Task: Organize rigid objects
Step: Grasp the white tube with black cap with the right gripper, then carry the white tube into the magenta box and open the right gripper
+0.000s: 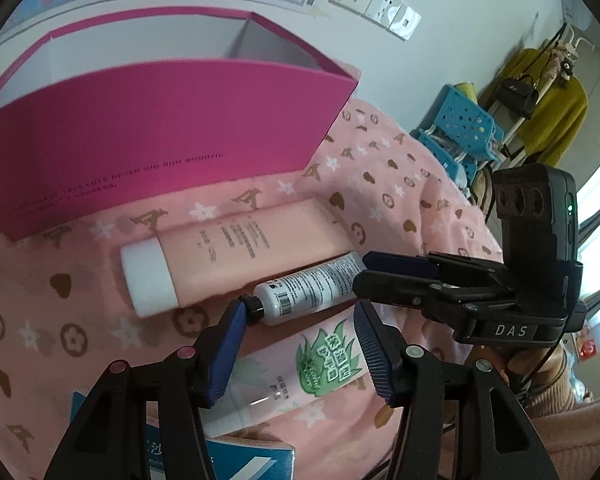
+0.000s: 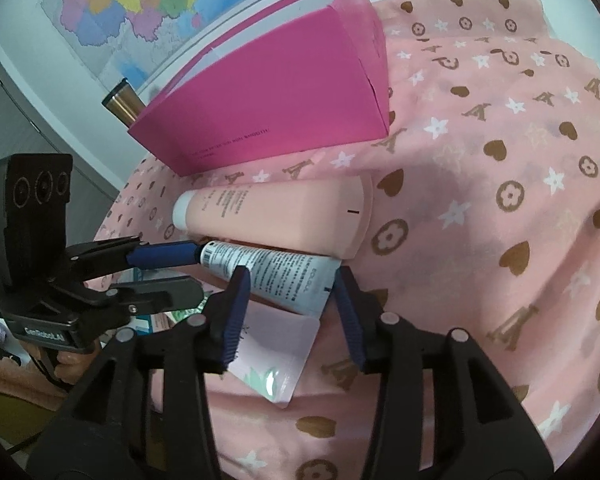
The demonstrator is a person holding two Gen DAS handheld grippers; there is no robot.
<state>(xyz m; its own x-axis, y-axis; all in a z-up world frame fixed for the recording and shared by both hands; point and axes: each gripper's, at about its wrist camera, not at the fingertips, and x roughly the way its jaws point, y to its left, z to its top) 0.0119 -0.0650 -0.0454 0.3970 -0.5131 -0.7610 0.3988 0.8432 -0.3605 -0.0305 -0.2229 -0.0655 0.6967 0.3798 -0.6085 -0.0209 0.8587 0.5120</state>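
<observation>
The right gripper (image 1: 362, 276) bore a small label reading "DAS", and the left gripper (image 2: 198, 270) a label reading "GenRoboLAI", as far as it could be made out. The magenta box (image 1: 172, 132) carried a line of dark capitals, upside down and blurred; "TRUE LOVE NEVER" was about all that could be read. The white tube (image 2: 276, 276) showed a barcode and fine print too small to read. The green characters on the pale pink packet (image 1: 320, 360) were illegible.

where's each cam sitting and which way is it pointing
Left wrist: on the left gripper, angled down toward the pink box; the right gripper reaches in from the right.
Right wrist: on the right gripper, angled down toward the box from its right end; the left gripper enters from the left.
Shared: the white tube, peach tube, and box.
</observation>
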